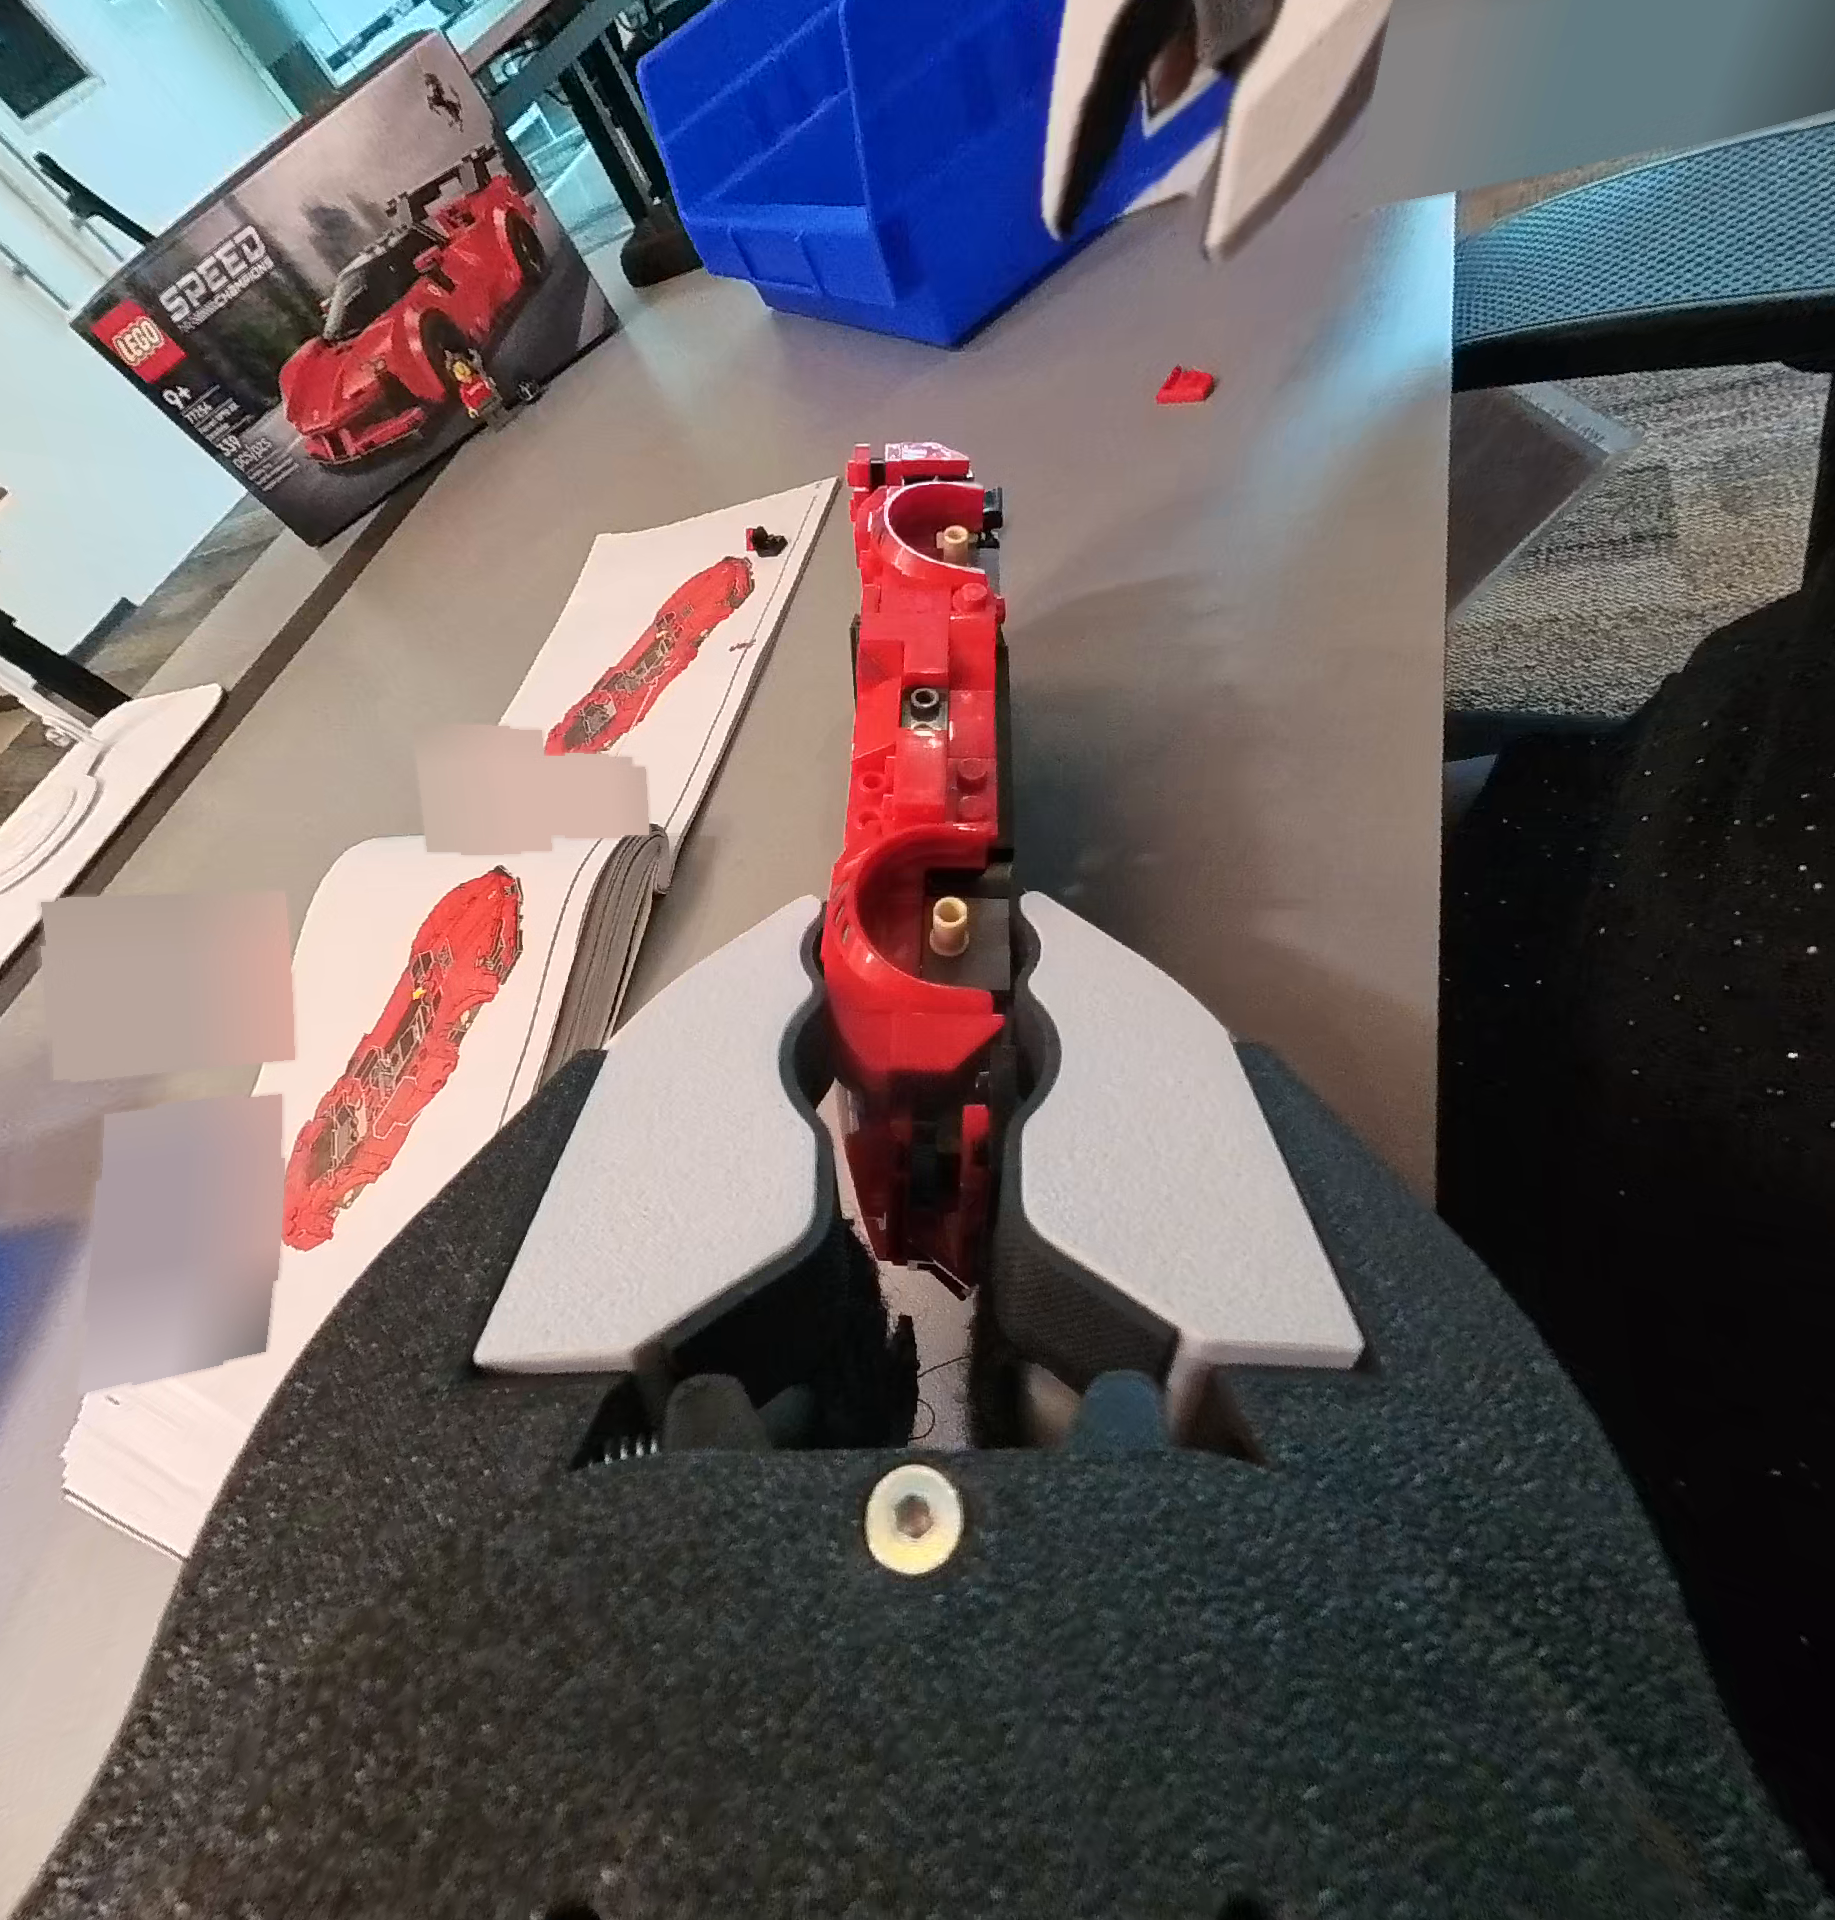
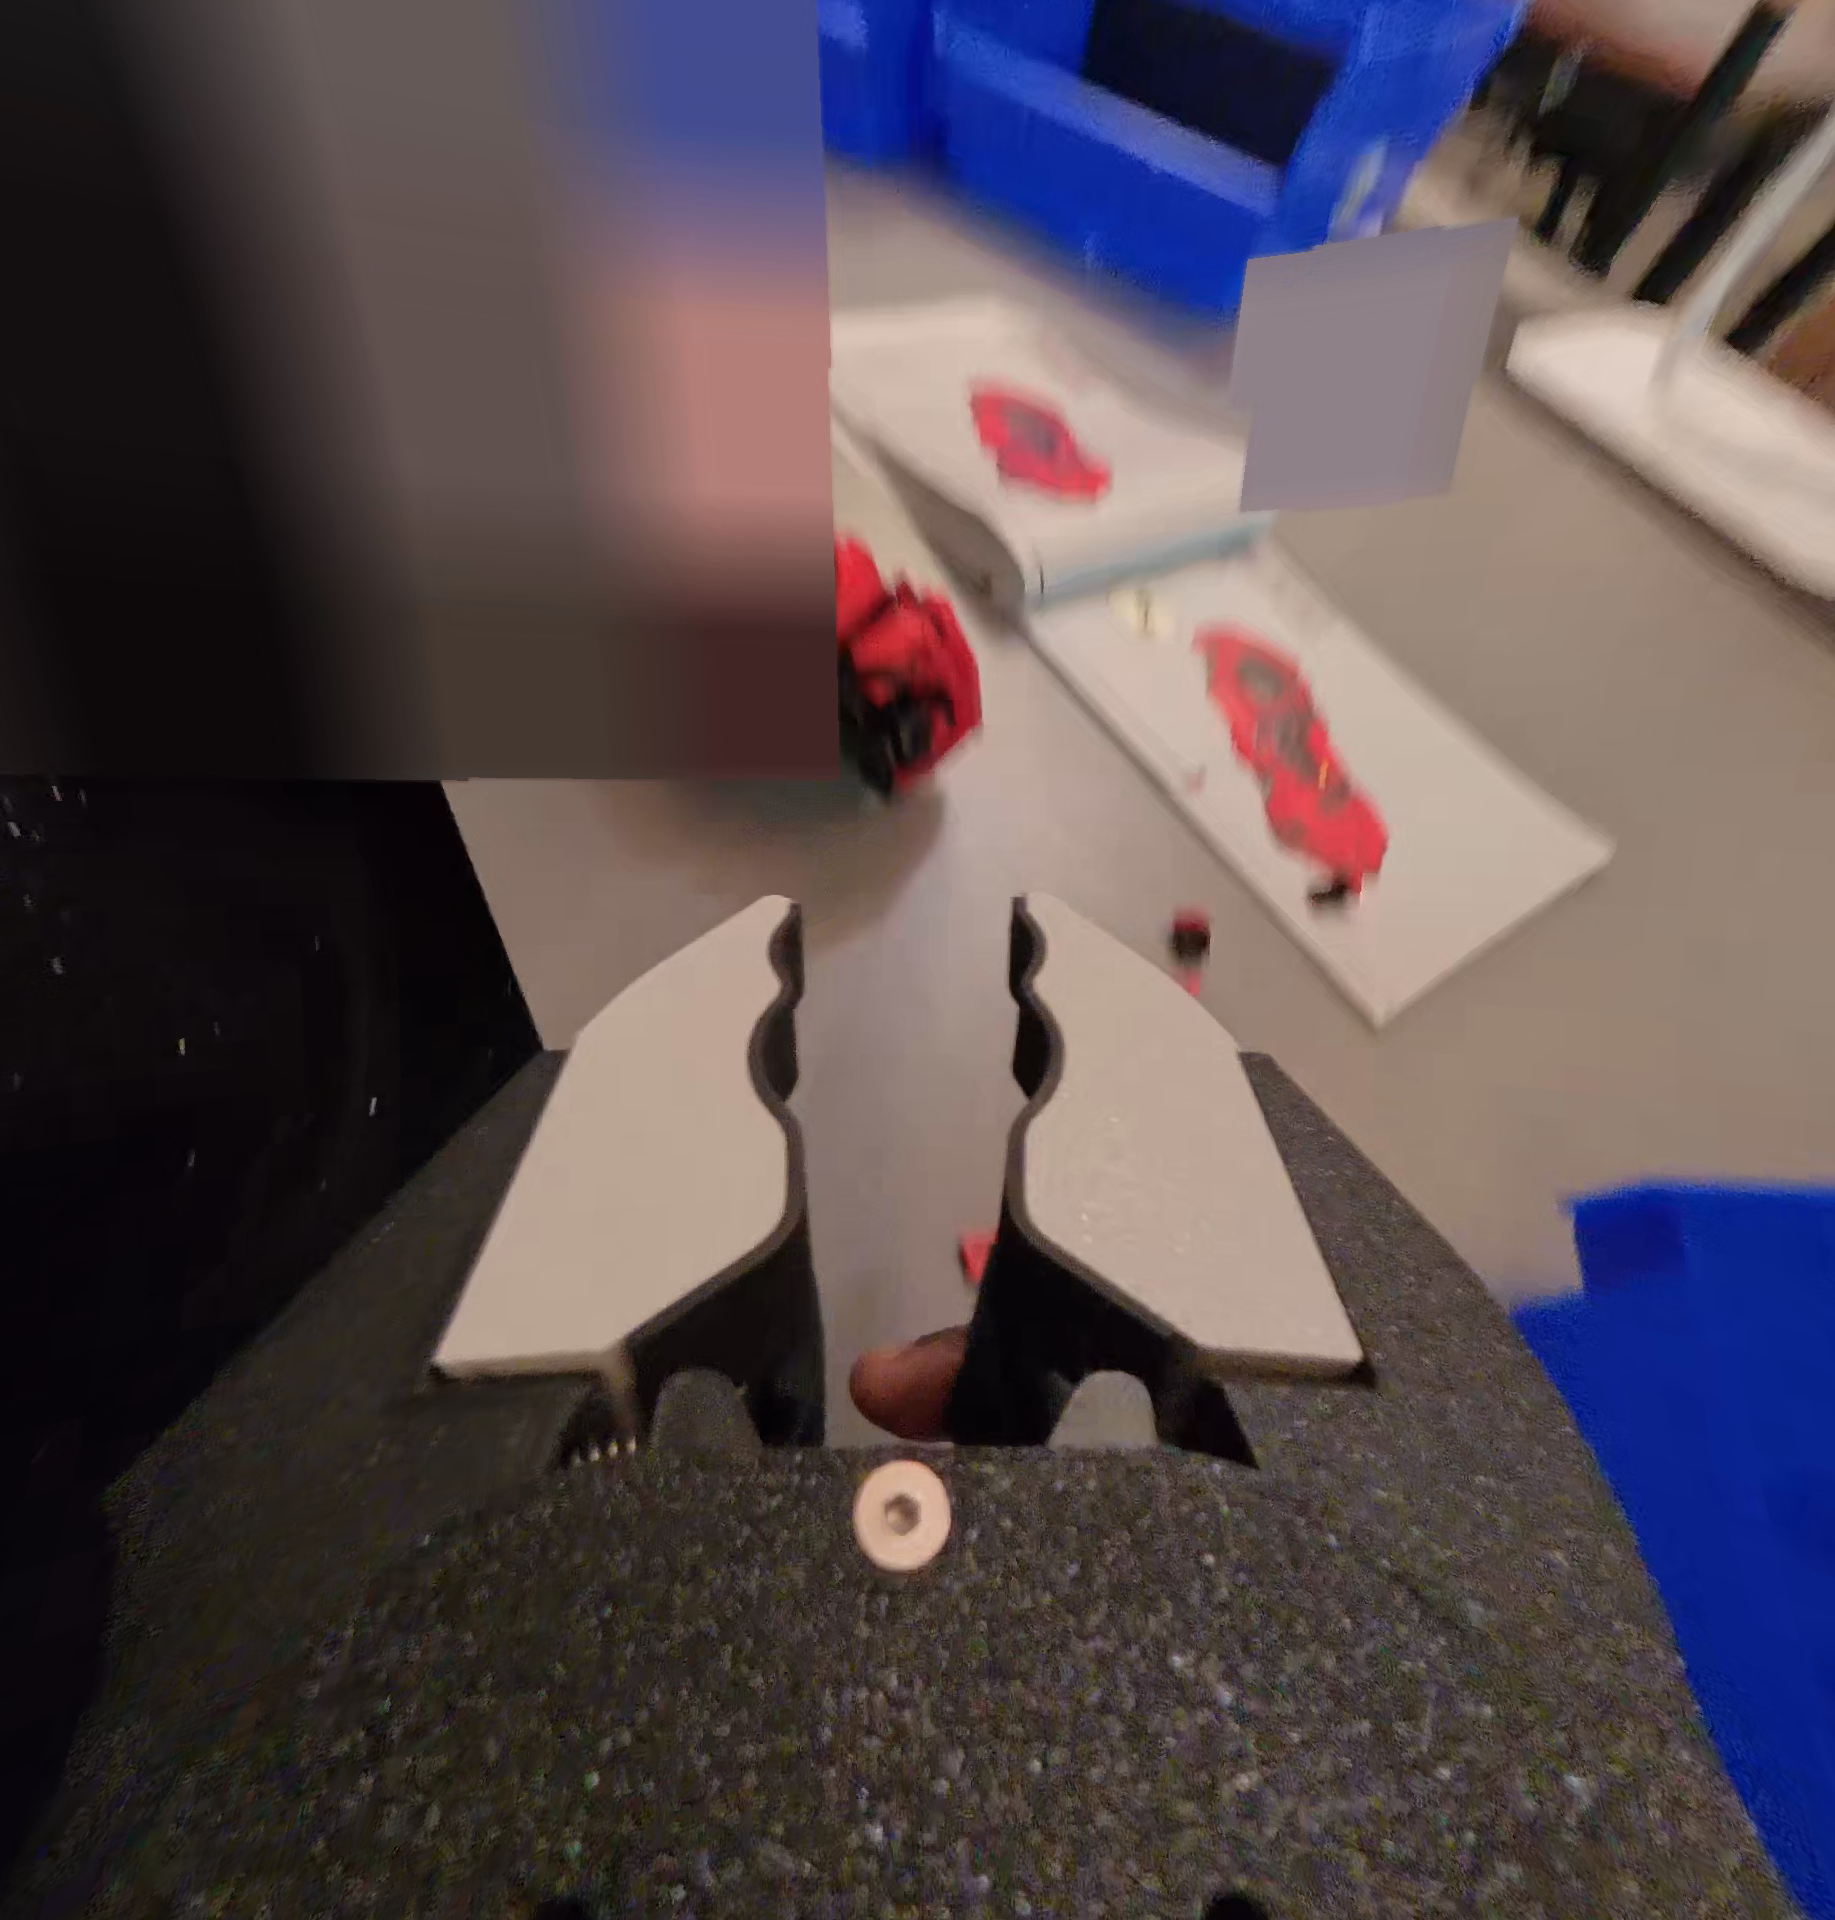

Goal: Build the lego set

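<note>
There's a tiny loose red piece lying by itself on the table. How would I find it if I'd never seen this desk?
Start at the big blue plastic bin at the far end of the grey table. Just in front of it, right of the long red half-built brick car, lies the small red wedge-shaped brick. Unlike the car, it sits alone on bare tabletop, touching nothing.

White lettering, numerals and a red square logo are being displayed on the set's cardboard box (image 1: pixel 341 312), standing on the grey table (image 1: pixel 1204 644).
</note>
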`<state>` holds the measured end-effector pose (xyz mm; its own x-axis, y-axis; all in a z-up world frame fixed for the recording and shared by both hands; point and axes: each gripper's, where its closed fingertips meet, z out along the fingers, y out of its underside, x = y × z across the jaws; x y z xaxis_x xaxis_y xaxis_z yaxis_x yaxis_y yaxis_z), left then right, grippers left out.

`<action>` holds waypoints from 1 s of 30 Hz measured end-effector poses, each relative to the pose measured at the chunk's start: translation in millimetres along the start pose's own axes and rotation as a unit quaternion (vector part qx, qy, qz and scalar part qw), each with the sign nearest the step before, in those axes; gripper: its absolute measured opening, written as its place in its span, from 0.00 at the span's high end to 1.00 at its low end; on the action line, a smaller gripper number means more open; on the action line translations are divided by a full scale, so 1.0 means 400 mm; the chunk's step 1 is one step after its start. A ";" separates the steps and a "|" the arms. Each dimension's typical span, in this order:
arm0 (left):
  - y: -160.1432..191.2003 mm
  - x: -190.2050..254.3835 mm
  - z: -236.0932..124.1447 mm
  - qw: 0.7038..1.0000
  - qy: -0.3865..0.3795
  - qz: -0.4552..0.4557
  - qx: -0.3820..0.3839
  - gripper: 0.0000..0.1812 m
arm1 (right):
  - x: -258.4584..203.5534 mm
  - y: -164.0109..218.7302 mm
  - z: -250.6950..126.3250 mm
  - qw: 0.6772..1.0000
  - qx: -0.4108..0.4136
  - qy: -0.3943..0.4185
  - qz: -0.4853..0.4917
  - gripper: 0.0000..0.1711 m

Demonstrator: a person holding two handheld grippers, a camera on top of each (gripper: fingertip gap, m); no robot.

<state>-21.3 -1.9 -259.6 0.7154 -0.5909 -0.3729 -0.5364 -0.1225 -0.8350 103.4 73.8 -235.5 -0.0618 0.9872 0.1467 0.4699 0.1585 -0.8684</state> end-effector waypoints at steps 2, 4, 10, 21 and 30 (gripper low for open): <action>0.001 0.003 0.000 1.000 0.000 -0.001 0.000 0.84 | 0.021 0.062 -0.024 0.997 -0.061 0.004 0.036 0.73; 0.001 0.004 -0.001 1.000 0.000 -0.001 0.000 0.84 | 0.037 0.105 -0.050 0.994 -0.099 0.017 0.043 0.79; 0.002 0.002 0.000 1.000 0.001 -0.002 0.000 0.84 | 0.061 0.176 -0.110 0.986 -0.157 0.031 0.053 1.00; -0.001 0.001 0.000 1.000 0.000 0.000 0.001 0.84 | 0.041 0.208 -0.057 0.979 -0.182 0.000 0.094 0.86; -0.001 0.006 -0.001 1.000 0.000 0.000 0.001 0.84 | 0.038 0.201 -0.038 0.980 -0.180 0.002 0.087 0.87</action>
<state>-19.5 -3.5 -259.9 0.7151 -0.5907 -0.3739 -0.5361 -0.1201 -0.8356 153.7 101.4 -295.7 0.0489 0.9987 0.0140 0.7539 -0.0277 -0.6565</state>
